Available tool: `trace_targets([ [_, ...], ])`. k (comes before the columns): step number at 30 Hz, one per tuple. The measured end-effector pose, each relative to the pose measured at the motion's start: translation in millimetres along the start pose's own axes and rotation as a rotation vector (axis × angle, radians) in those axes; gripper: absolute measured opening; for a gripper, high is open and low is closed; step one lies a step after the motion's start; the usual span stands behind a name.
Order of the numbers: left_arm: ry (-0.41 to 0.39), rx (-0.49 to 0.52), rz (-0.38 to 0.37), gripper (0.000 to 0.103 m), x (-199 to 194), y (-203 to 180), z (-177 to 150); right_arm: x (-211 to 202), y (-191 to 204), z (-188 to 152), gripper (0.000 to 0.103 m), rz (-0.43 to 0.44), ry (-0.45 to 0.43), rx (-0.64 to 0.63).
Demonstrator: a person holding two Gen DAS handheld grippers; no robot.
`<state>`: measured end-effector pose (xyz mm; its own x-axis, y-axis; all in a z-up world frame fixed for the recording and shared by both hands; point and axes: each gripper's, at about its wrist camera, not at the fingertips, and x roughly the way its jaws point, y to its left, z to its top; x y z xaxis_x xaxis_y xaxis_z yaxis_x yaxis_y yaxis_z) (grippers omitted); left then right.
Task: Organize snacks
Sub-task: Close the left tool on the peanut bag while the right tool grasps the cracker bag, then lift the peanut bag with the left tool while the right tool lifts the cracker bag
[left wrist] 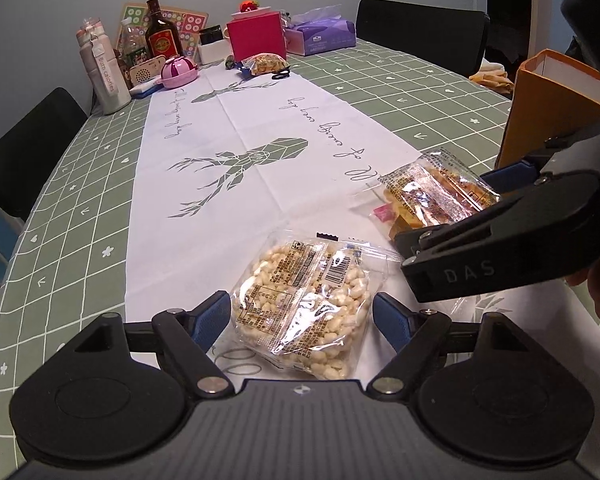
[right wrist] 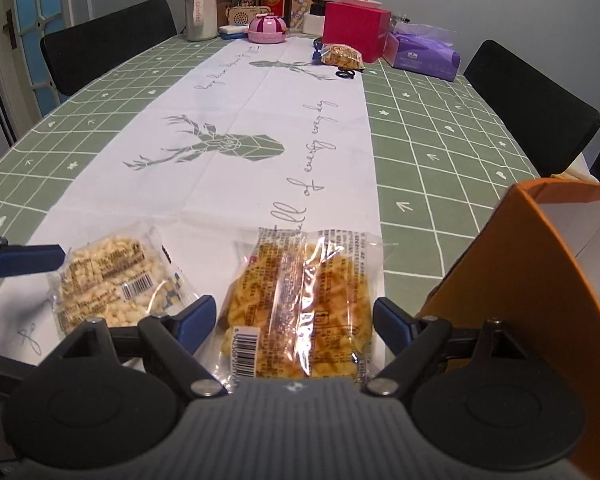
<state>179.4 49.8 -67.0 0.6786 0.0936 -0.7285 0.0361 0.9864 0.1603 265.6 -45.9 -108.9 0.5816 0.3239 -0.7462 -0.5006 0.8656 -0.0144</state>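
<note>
**Both grippers spread around snack packets**

Left gripper (left wrist: 302, 318) sits low over the white table runner (left wrist: 236, 128) with its blue-padded fingers (left wrist: 210, 320) spread apart, one on each side of the puffed-rice packet (left wrist: 306, 316); whether the pads touch the wrapper cannot be told. Right gripper (right wrist: 294, 320) likewise has its fingers wide apart, flanking the orange snack packet (right wrist: 300, 312), which lies flat on the runner just beside the puffed-rice packet. An open orange box (right wrist: 540, 280) stands close on the right of that gripper. At the far end of the table, a third snack bag (right wrist: 342, 56) lies near a red box (right wrist: 354, 28) and a purple tissue pack (right wrist: 424, 56).
</note>
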Motion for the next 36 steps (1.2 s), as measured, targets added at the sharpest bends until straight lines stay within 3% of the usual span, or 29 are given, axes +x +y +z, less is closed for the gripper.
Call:
trace_targets([
  [9, 0.013, 0.045, 0.035, 0.097, 6, -7, -1, 6, 1, -4, 0.083, 0.003, 0.013, -0.024],
  [10, 0.013, 0.038, 0.029, 0.092, 5, -6, -1, 6, 0, -4, 0.080, 0.006, 0.015, -0.025],
  [13, 0.021, 0.015, 0.001, 0.088, 2, 1, 1, 4, -3, -2, 0.076, 0.028, 0.020, -0.020],
  [27, 0.083, 0.102, -0.097, 0.086, -37, -7, -30, -27, 2, -26, 0.072, 0.146, 0.061, -0.133],
  [32, 0.095, 0.117, -0.101, 0.078, -53, -9, -39, -46, 4, -38, 0.068, 0.172, 0.077, -0.178],
  [34, 0.090, 0.123, -0.096, 0.065, -59, -10, -39, -53, 3, -41, 0.067, 0.176, 0.079, -0.186],
  [36, 0.099, 0.109, -0.102, 0.065, -62, -9, -38, -59, 3, -43, 0.067, 0.178, 0.081, -0.191],
])
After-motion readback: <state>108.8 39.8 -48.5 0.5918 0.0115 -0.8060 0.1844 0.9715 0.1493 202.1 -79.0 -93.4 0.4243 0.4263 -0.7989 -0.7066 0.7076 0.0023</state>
